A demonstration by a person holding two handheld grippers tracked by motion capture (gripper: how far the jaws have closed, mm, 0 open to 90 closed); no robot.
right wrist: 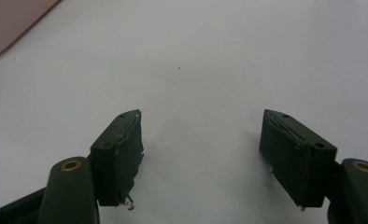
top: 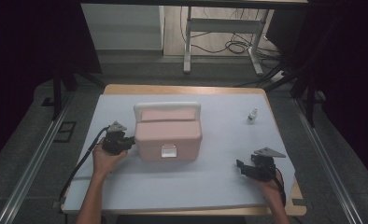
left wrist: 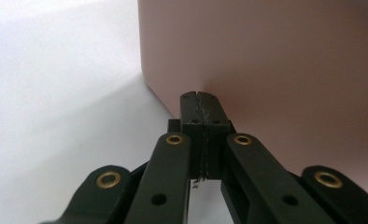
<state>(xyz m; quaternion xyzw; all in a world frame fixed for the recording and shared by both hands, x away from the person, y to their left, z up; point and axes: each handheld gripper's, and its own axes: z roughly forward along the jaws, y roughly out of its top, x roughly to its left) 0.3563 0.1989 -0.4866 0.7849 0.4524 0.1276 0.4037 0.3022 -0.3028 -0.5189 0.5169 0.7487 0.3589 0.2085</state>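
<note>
Left hand-held gripper (top: 131,140) touches pink box's (top: 170,130) side.

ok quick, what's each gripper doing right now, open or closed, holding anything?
Left gripper: closed, holding nothing, tips at the side of the pink box.
Right gripper: open, empty, over the white table cover.

Left claw (top: 131,140) has its jaws pressed together, pointing level; right claw (top: 240,166) rests with jaws wide apart.

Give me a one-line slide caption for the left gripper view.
Left gripper, jaws shut with nothing between them, tips at the smooth side wall of the pink plastic box on the white table cover.
</note>
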